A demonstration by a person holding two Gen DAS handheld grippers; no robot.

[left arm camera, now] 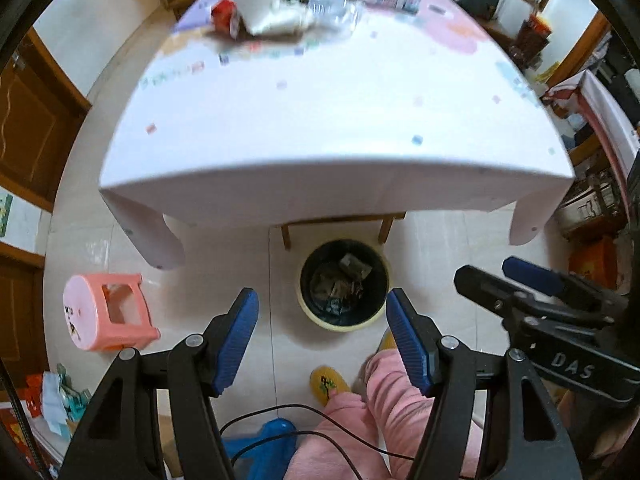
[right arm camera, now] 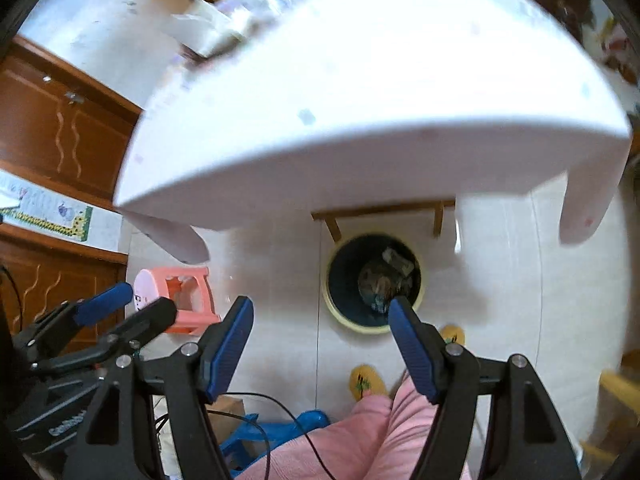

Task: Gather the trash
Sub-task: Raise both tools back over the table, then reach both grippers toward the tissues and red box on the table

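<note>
**Some trash binned, more waiting on the table**

Above the floor, the big table with its white cloth (left arm camera: 320,120) fills most of the view. At its far end sits a blurry pile of wrappers and bottles (left arm camera: 280,8), probably trash left to collect. Under the near edge stands the round black bin with a yellow rim (left arm camera: 344,284), with scraps already inside. The left gripper (left arm camera: 322,332) and the right gripper (right arm camera: 320,336) both gape wide, holding nothing.
</note>
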